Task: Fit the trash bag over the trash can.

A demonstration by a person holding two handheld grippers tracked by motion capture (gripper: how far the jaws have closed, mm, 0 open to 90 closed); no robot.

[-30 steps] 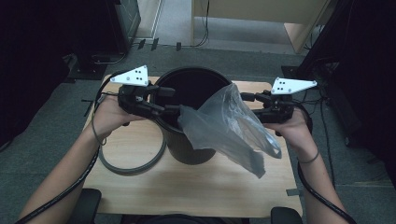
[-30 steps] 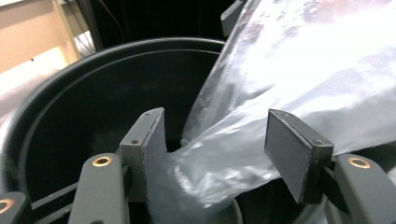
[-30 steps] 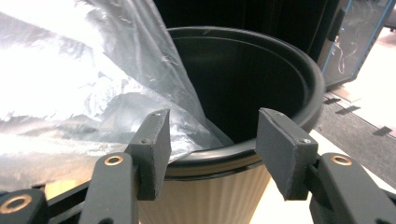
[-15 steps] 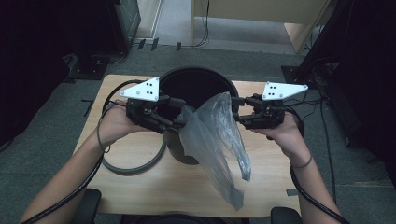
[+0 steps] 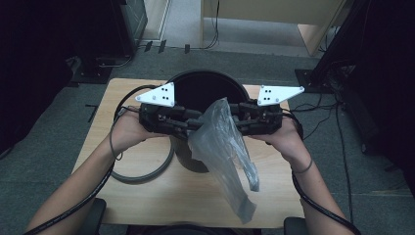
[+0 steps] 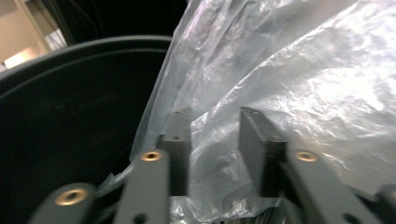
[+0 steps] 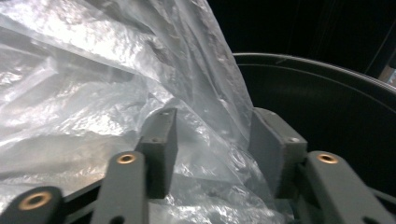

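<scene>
Work in hand: fitting a clear plastic bag (image 5: 222, 147) into the black bin (image 5: 208, 90), which stands at the middle of the table (image 5: 147, 196) toward its far edge.

Status. The bag is raised over the bin's near rim, between the two grippers, and its long tail hangs down the front of the bin toward the table's near edge. It is not yet opened out or seated inside the bin; spreading the mouth and folding it over the rim appear to remain.

Left gripper (image 5: 195, 122): jaws have just been closing, with bag film between them. In the left gripper view, a gap remains between the fingers (image 6: 177, 140), so a firm pinch cannot be confirmed.

Right gripper (image 5: 235, 120): jaws have likewise just been closing around bag film (image 7: 140, 93); grip likewise unconfirmed.

A grey ring (image 5: 142, 174) lies on the table at the bin's left.

Obscured: the bag's mouth, the bin floor, and the fingertips in the high view.
</scene>
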